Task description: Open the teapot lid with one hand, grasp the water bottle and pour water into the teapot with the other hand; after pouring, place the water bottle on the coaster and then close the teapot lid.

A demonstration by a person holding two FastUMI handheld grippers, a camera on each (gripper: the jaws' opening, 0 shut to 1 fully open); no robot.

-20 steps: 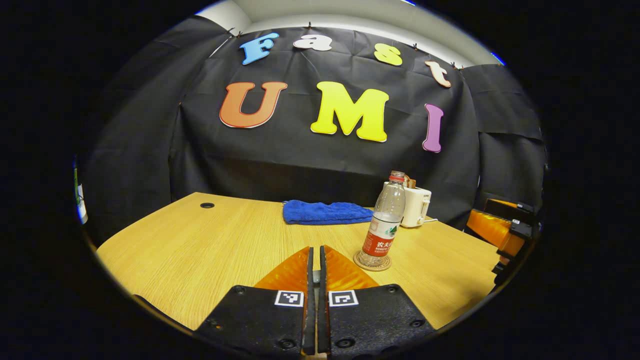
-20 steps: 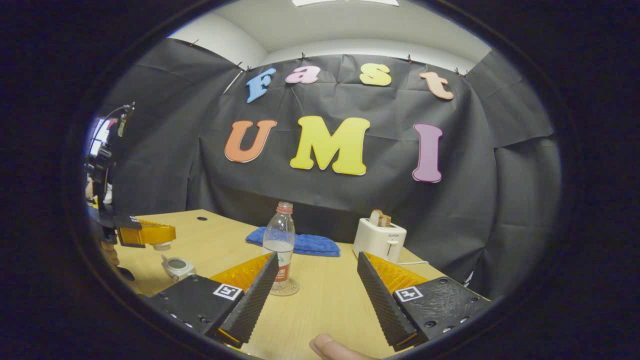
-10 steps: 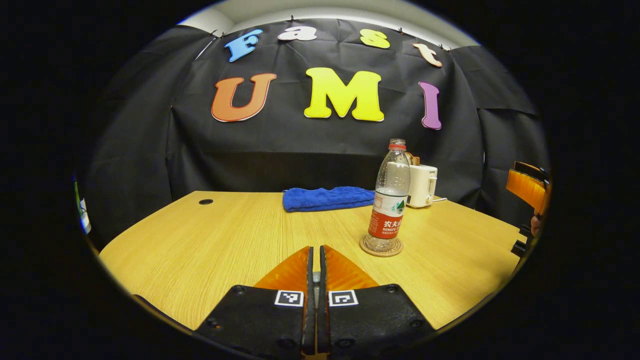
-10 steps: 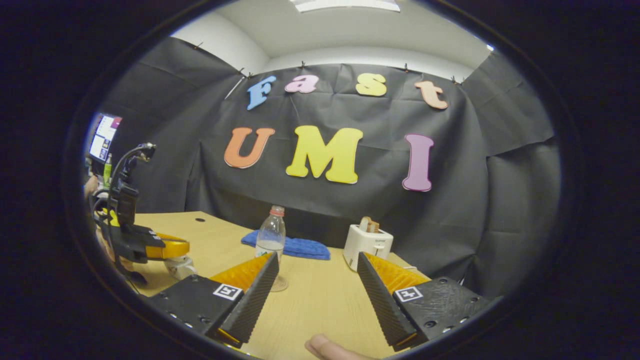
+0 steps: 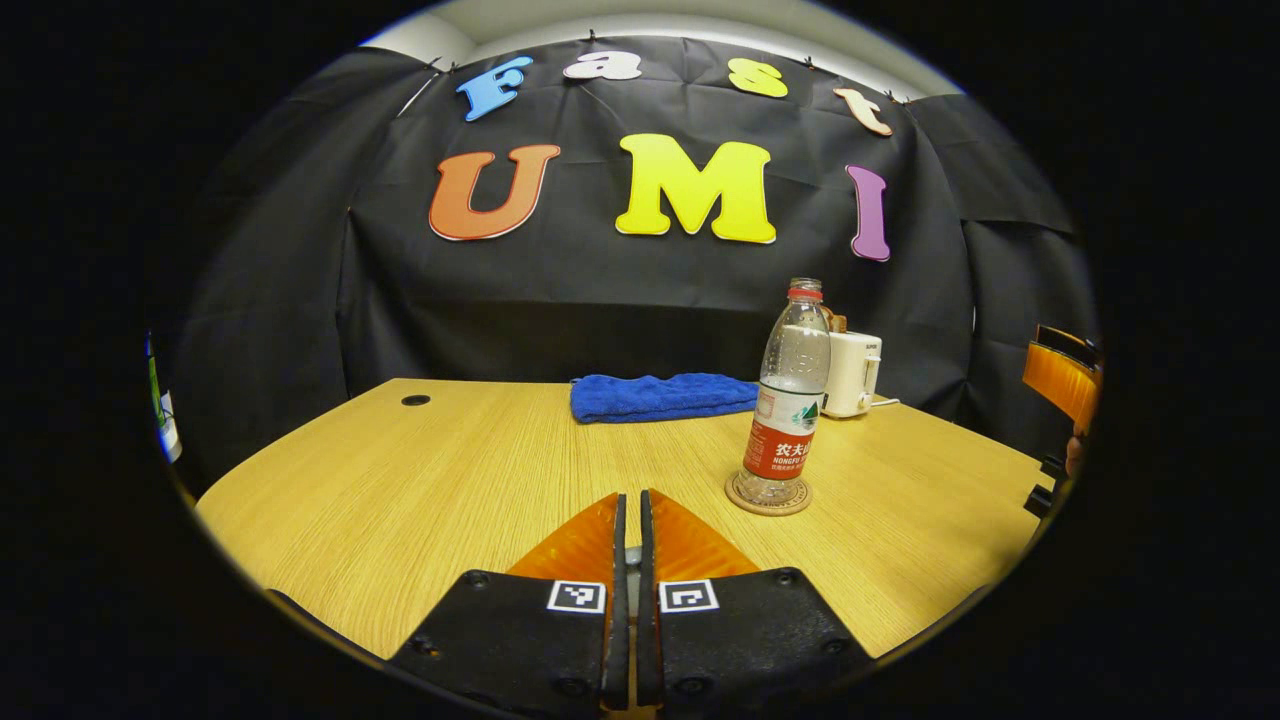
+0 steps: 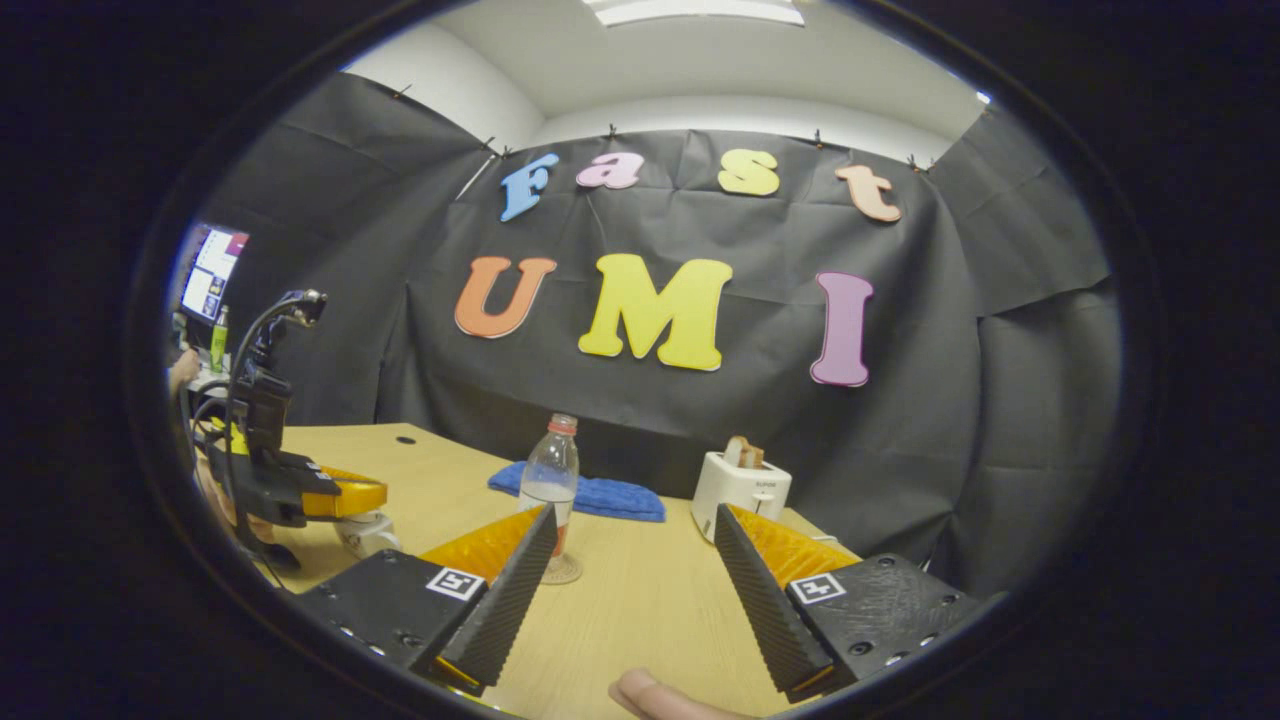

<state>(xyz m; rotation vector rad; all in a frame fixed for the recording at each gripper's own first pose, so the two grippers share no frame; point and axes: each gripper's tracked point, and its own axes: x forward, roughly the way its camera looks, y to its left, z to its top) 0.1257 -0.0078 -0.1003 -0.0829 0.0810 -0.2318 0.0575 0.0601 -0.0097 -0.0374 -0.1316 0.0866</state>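
In the left gripper view, the left gripper (image 5: 627, 540) sits at 6 o'clock with its fingers pressed together, nothing visible between them, above the light wooden table (image 5: 450, 480). At 2 o'clock from it, the clear plastic water bottle with red cap ring and red label (image 5: 788, 400) stands upright on the round woven coaster (image 5: 768, 495). Behind it lie the folded blue towel (image 5: 660, 396) and the white toaster (image 5: 853, 373). In the right gripper view, the right gripper (image 6: 635, 580) is spread wide and empty. The small white teapot (image 6: 365, 528) sits at 9 o'clock, directly beneath the other gripper; whether the two touch cannot be determined.
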